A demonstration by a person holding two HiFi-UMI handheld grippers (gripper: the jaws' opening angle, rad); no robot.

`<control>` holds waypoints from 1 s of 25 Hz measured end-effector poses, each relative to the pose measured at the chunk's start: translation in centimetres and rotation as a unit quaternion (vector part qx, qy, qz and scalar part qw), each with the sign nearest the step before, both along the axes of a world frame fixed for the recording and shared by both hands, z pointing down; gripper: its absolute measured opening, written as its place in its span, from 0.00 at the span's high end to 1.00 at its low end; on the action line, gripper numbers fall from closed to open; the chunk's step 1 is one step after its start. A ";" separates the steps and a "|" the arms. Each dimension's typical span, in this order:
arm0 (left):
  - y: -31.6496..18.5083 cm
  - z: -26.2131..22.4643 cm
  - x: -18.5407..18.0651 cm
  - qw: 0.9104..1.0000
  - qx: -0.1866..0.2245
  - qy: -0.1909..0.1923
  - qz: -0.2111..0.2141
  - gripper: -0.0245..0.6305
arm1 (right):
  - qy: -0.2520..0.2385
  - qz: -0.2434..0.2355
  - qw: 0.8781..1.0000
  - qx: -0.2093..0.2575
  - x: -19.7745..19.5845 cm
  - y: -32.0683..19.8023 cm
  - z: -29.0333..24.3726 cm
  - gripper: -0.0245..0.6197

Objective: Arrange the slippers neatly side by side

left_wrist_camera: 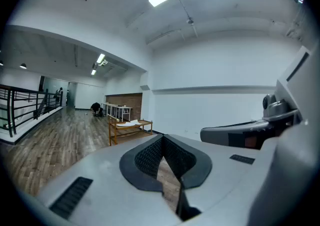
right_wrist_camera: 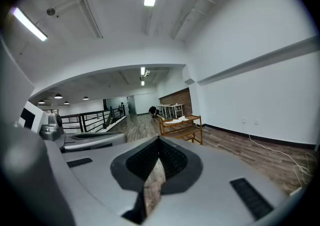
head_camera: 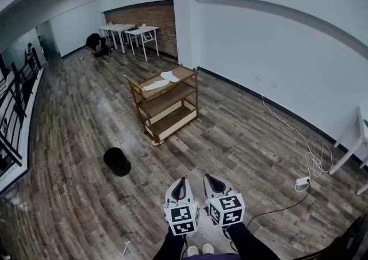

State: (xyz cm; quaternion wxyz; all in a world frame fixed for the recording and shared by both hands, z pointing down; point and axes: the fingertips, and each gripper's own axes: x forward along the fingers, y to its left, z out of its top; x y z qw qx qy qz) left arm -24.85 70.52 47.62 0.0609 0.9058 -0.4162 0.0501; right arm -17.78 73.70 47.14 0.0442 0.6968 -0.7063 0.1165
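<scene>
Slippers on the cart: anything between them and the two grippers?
Head view: only bare wood floor between the left gripper, right gripper and the slippers on the cart. The black bin sits left of that path.

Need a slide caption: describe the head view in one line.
Shut left gripper and shut right gripper face a wooden three-shelf cart topped by two white slippers.

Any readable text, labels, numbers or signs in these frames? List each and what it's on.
No readable text in any view.
Left cube and right cube: black-and-white square patterns only, no letters or digits.
Red patch, left gripper view: too blurred to read.
Slippers on the shelf: too small to show any print.
</scene>
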 end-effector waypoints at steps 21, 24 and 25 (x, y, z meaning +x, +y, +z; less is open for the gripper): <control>0.4 0.1 -0.3 1.000 -0.010 0.008 -0.006 0.96 | -0.003 0.004 1.000 0.007 0.1 0.5 -0.3 0.96; 0.2 -0.1 -0.7 1.000 -0.011 0.015 -0.010 0.96 | -0.004 0.002 1.000 0.012 -0.4 0.5 -0.7 0.96; 0.2 -0.2 -1.0 1.000 -0.010 0.015 -0.011 0.96 | -0.003 0.001 1.000 0.013 -0.6 0.5 -0.8 0.96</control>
